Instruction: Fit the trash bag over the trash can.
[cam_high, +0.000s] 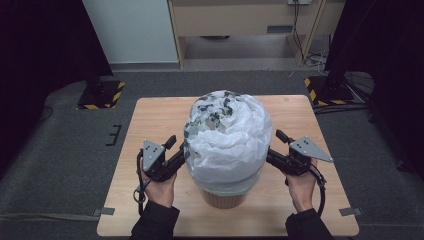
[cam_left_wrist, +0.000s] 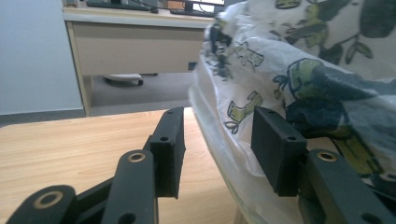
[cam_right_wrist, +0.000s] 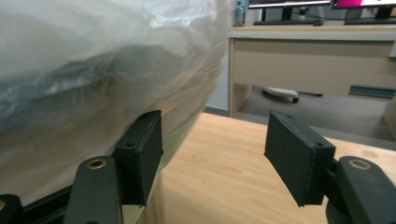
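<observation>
High view: bin (cam_high: 223, 197) at desk (cam_high: 150, 125) centre-front, white printed bag (cam_high: 227, 135) ballooning over its rim. Left hand-held gripper (cam_high: 181, 148) at the bag's 9 o'clock, right hand-held gripper (cam_high: 272, 147) at 3 o'clock.
Left gripper view: jaws apart, bag film just beside the right-hand jaw, nothing clamped.
Right gripper view: jaws wide apart, left-hand jaw against the bag, right-hand jaw over bare desk.

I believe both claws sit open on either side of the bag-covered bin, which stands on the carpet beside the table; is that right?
Not quite: the bin stands on the wooden table, not the carpet, as the high view shows. The rest holds: the left claw and right claw sit open on either side of the bag covering it.
</observation>
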